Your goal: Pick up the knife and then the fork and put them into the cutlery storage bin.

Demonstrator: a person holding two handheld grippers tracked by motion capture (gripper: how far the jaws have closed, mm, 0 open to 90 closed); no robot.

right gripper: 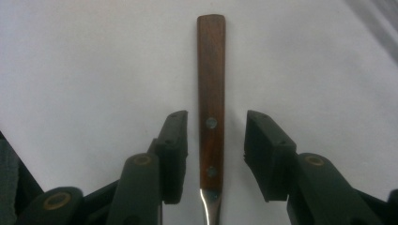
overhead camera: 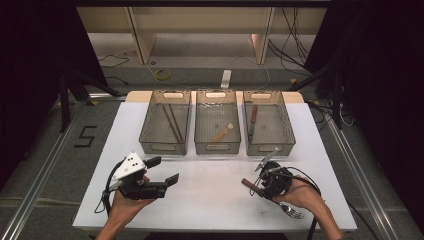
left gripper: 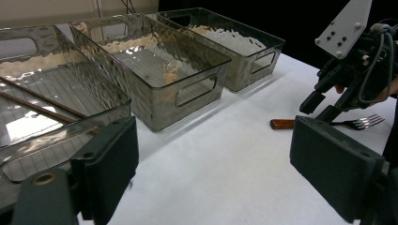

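Right tool (right gripper: 213, 154) straddling fork (right gripper: 210, 93), jaws apart

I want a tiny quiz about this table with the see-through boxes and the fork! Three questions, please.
1. True or false: the right claw already squeezes the fork.
2. How many clear bins stand in the row?
3. The fork's handle is: A plastic, B wood, C rubber.

Key:
1. False: the pads sit either side of the handle, with gaps.
2. Three.
3. B.
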